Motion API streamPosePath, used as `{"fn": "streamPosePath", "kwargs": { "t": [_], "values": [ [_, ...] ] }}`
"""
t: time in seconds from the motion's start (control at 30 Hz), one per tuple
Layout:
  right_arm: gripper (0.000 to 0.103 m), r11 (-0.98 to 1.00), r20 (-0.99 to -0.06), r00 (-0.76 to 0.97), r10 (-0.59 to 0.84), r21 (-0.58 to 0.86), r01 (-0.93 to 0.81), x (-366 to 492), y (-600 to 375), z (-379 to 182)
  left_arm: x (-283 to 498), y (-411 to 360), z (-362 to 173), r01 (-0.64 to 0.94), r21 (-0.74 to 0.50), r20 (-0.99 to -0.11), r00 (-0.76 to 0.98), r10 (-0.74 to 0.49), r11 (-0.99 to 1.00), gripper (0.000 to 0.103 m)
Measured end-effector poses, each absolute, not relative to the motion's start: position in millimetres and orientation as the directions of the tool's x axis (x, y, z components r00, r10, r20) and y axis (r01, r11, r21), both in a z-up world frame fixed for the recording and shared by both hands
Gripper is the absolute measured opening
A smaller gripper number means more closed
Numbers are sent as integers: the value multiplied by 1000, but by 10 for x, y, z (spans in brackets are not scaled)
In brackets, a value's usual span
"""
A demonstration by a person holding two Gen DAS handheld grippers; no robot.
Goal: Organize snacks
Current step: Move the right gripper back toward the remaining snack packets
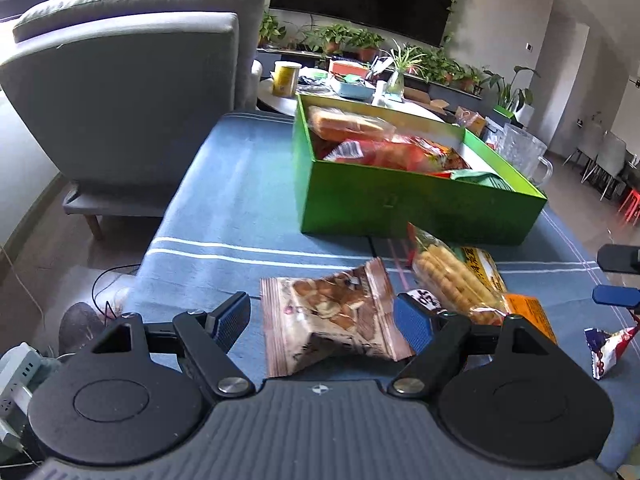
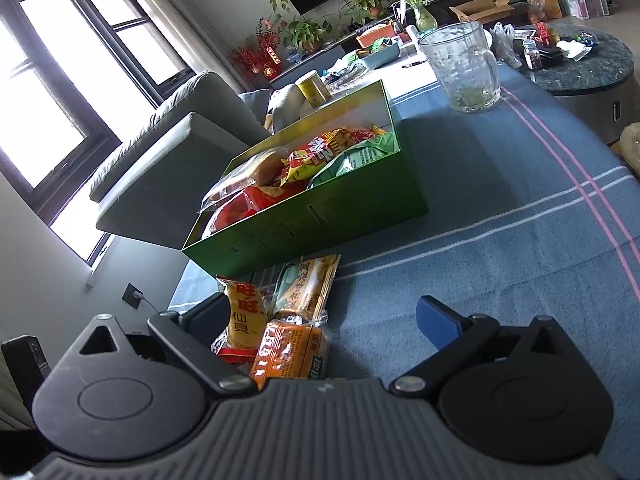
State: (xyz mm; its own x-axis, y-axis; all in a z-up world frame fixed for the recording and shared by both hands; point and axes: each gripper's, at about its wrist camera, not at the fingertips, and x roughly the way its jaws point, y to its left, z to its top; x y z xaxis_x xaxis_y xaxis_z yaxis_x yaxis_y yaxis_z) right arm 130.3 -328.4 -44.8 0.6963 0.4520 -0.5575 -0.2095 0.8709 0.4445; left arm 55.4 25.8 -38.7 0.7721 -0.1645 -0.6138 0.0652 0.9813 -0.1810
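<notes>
Both jaws stand released: left gripper [image 1: 324,322] around a brown crinkled snack packet [image 1: 334,320], right gripper [image 2: 320,320] beside an orange packet [image 2: 288,354], near the green box [image 2: 320,208].

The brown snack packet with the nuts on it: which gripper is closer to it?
Left. The left gripper is open with the brown snack packet right between its fingers. The right gripper is off to that packet's right, open over the orange packet.

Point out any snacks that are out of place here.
Several packets still lie loose on the blue cloth in front of the green box: a brown packet, a biscuit pack, an orange packet and a small red-and-blue wrapper.
</notes>
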Motion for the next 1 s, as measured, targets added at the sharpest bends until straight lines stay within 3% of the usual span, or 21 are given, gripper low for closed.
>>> {"fn": "streamPosePath", "kwargs": {
  "t": [0.2,0.57,1.0],
  "values": [
    [78,874,-561,701,441,446,-193,1311,-3308,-445,447,303,-416,128,-128,-639,748,-180,983,77],
    [77,874,-573,695,434,456,-169,1326,-3315,-463,537,21,-499,248,183,-657,750,-69,951,77],
    [78,880,-579,701,416,452,-149,1334,-3346,-444,1155,-137,-549,376,113,-708,680,-191,920,77]
  ]
}}
